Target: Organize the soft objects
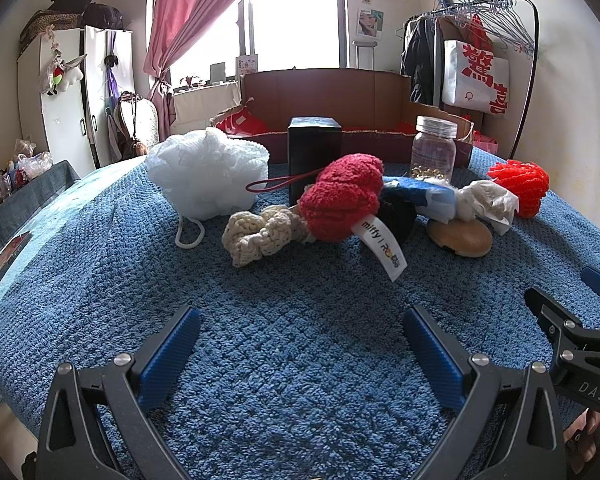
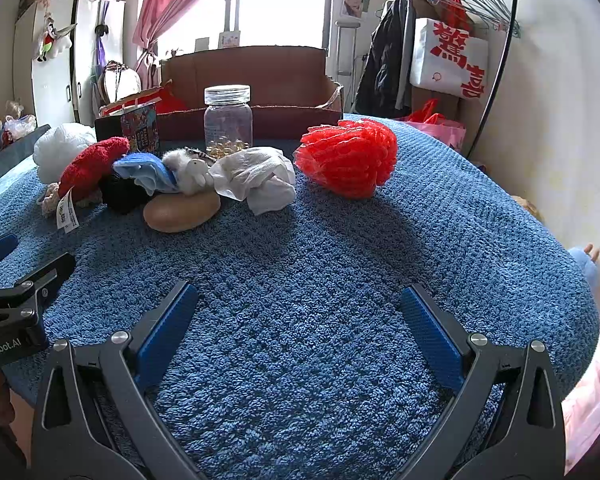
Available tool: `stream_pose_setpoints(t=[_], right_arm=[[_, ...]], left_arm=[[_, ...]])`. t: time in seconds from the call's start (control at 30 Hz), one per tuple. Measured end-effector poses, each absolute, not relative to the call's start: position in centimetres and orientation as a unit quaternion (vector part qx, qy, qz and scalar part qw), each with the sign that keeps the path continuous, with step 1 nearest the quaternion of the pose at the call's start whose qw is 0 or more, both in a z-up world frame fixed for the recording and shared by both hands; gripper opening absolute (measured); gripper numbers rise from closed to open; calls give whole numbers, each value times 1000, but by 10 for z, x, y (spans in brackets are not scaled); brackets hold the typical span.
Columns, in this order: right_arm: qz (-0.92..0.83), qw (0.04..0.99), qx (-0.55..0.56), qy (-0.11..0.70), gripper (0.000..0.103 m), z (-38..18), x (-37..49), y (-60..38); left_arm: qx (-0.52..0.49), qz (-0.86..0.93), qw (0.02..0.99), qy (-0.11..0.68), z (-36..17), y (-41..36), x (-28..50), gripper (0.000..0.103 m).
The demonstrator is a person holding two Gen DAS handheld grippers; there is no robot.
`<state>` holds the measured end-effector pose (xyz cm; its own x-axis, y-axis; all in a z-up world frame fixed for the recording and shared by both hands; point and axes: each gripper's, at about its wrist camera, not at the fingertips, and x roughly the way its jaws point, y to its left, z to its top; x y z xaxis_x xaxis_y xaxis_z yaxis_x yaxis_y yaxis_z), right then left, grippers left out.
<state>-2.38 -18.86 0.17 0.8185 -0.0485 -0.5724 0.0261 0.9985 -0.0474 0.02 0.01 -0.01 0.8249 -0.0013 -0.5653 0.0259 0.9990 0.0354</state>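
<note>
Soft items lie in a row across the blue towel (image 1: 300, 360): a white mesh pouf (image 1: 206, 172), a cream crochet piece (image 1: 260, 234), a red fluffy piece with a "miffy" tag (image 1: 342, 198), a blue cloth (image 1: 424, 196), a crumpled white cloth (image 1: 488, 200) and a red mesh pouf (image 1: 520, 184). The red pouf (image 2: 348, 156) and white cloth (image 2: 260, 178) also show in the right wrist view. My left gripper (image 1: 300, 320) is open and empty, short of the pile. My right gripper (image 2: 298, 300) is open and empty, short of the red pouf.
A dark box (image 1: 314, 160), a clear jar of capsules (image 1: 434, 148) and a tan oval brush (image 1: 460, 236) stand among the soft items. An open brown cardboard box (image 1: 332, 96) sits behind. A clothes rack (image 1: 496, 40) stands at the right.
</note>
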Motion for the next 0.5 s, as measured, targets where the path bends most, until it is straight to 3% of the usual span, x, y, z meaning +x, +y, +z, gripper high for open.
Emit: stream_pose_setpoints(t=[0.5], right_arm=[[-20, 953, -19, 300, 103, 1, -24, -187]], left_arm=[[20, -7, 955, 296, 0, 0, 0, 103]])
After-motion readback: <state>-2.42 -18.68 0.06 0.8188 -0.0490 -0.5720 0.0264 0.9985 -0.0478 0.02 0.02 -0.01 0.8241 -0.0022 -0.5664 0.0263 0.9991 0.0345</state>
